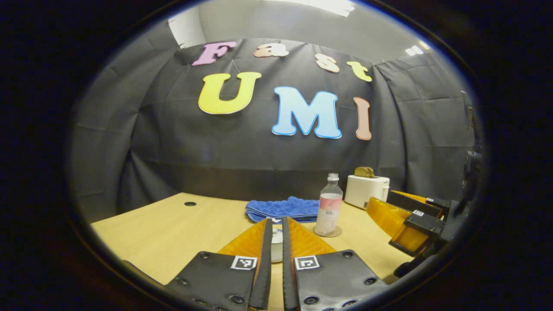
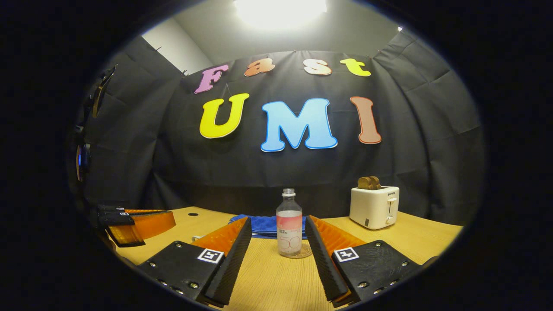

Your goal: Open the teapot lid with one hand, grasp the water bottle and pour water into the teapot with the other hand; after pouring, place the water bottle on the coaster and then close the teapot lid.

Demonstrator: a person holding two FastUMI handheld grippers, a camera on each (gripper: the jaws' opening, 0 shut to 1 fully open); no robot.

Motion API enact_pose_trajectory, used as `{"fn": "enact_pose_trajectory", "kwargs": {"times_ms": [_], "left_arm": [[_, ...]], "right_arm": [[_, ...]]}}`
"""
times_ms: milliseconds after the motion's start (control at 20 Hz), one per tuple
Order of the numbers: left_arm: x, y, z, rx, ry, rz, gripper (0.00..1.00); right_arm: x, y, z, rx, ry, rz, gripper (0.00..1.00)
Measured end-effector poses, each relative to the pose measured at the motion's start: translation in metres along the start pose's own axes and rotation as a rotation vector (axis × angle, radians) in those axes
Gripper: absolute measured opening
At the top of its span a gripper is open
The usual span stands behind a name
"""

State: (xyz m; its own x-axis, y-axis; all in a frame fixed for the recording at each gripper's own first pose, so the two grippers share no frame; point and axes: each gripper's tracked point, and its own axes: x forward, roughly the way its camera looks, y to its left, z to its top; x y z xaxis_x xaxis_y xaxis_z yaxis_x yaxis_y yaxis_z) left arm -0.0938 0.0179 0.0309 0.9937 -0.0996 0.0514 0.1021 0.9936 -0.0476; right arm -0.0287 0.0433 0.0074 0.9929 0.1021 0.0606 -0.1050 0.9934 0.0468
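Nearly closed, the left claw (image 1: 276, 242) pinches something white, likely the lid (image 1: 276, 246); the bottle (image 1: 328, 205) stands on its coaster (image 1: 328, 233) beyond. Right claw (image 2: 278, 244) gapes empty, well short of the bottle (image 2: 289, 229): light, slick plastic, best gripped mid-body.

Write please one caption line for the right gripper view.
Open right gripper faces the water bottle standing on its coaster, toaster behind.
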Motion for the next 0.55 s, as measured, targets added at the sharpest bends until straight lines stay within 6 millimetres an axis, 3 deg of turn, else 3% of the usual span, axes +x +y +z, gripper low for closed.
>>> {"fn": "enact_pose_trajectory", "kwargs": {"times_ms": [550], "left_arm": [[-0.032, -0.006, -0.022, 0.015, 0.017, -0.002, 0.18]], "right_arm": [[-0.029, 0.016, -0.030, 0.019, 0.111, -0.004, 0.78]]}}
